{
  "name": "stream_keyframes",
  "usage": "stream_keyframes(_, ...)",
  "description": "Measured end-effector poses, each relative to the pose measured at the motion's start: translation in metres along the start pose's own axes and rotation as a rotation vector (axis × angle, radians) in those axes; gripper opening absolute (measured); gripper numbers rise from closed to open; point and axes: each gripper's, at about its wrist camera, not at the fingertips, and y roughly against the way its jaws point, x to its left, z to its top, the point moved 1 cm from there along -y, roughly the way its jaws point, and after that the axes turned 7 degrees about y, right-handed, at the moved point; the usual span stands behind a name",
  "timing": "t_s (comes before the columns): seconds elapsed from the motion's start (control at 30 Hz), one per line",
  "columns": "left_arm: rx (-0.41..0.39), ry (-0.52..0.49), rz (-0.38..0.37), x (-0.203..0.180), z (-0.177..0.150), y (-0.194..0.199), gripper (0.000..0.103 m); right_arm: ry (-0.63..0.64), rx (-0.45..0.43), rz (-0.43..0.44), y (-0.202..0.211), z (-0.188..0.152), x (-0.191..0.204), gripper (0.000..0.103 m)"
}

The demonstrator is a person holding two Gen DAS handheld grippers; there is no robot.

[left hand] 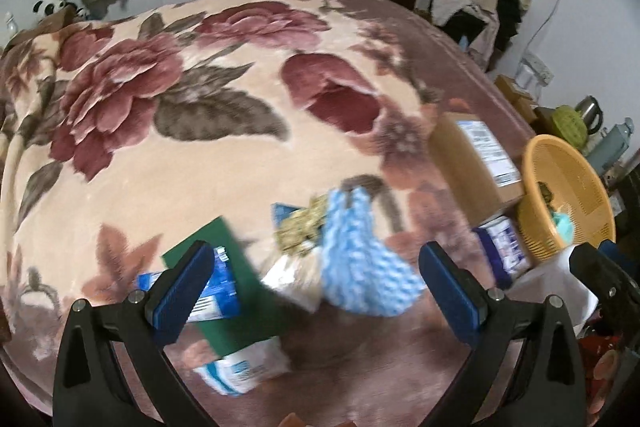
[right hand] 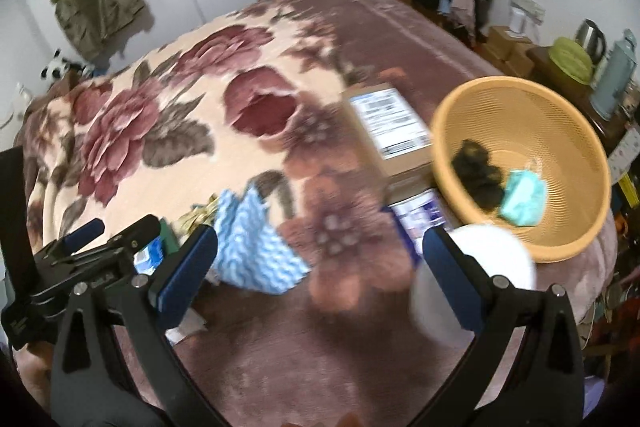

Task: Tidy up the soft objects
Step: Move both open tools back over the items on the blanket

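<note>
Left gripper (left hand: 316,291) stands with jaws wide apart, nothing between them, above the blue-and-white cloth (left hand: 360,259) lying near the bed's (left hand: 160,167) front edge. Right gripper (right hand: 320,275) is likewise spread wide and grips nothing. The orange basket (right hand: 568,131) at the bed's right edge contains a teal item (right hand: 524,201) and a dark item (right hand: 478,175).

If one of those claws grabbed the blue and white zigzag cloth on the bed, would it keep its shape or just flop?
Probably flop: the blue and white cloth already lies crumpled and folded over itself on the blanket. It looks thin, so likely light for its size. A push would probably bunch it up rather than slide it whole, since the blanket looks plush.
</note>
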Motion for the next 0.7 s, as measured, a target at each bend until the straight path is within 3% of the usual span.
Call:
stream_keyframes(0.33, 0.051, 0.037, 0.057, 0.059, -0.027, -0.023, 0.102, 0.058, 0.089, 0.032, -0.034, -0.030, 0.055, 0.103)
stream_keyframes(0.7, 0.108, 0.047, 0.071, 0.080, -0.055, -0.048, 0.102, 0.033, 0.190, 0.025, -0.077, -0.066, 0.061, 0.103)
